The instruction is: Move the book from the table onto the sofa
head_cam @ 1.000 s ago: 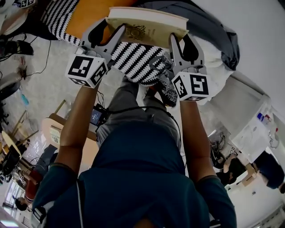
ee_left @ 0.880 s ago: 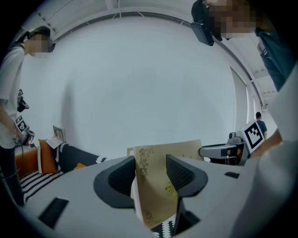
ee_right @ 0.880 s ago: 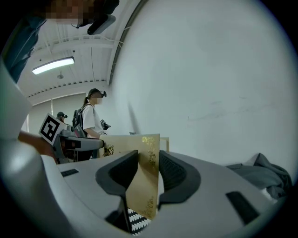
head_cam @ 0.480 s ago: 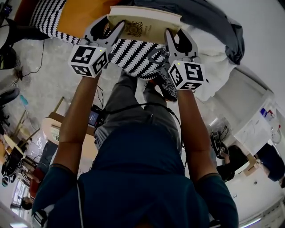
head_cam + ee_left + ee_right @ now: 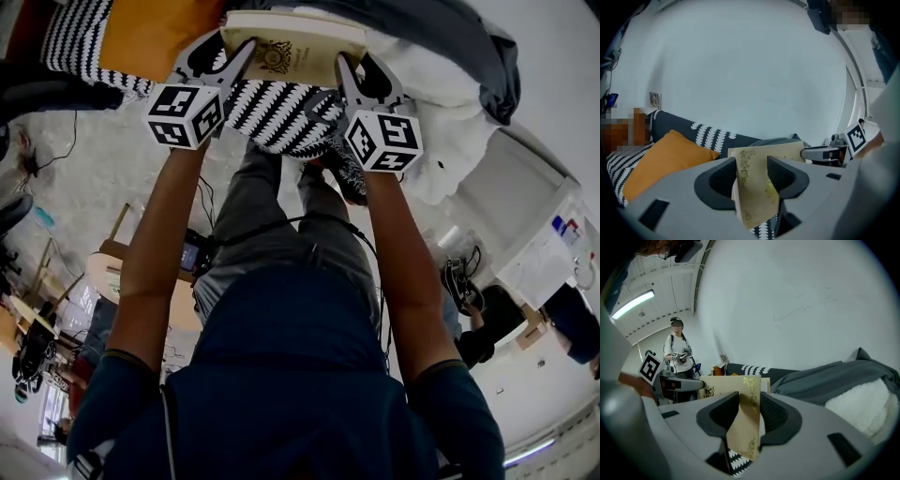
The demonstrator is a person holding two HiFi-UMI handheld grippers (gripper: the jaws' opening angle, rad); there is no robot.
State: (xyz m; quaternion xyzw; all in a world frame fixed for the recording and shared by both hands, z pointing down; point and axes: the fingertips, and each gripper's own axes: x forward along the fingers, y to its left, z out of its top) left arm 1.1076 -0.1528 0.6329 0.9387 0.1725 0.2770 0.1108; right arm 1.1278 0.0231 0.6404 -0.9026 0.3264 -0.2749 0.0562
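A cream book (image 5: 292,52) with gold ornament on its cover hangs level over the sofa, held by both ends. My left gripper (image 5: 228,58) is shut on its left edge, and the cover (image 5: 754,187) stands clamped between the jaws in the left gripper view. My right gripper (image 5: 349,70) is shut on the right edge, where the book (image 5: 745,425) fills the gap between its jaws. Beneath the book lie a black-and-white striped cushion (image 5: 281,112) and an orange cushion (image 5: 155,33).
A grey blanket (image 5: 459,42) and a white fluffy throw (image 5: 459,141) cover the sofa's right side. The dark sofa back (image 5: 708,136) with white leaf print runs behind the orange cushion (image 5: 661,161). A person (image 5: 677,355) with grippers stands far off. My legs and a cable are below.
Both grippers have sunk together with the book toward the sofa cushions. The grip on both ends is the same.
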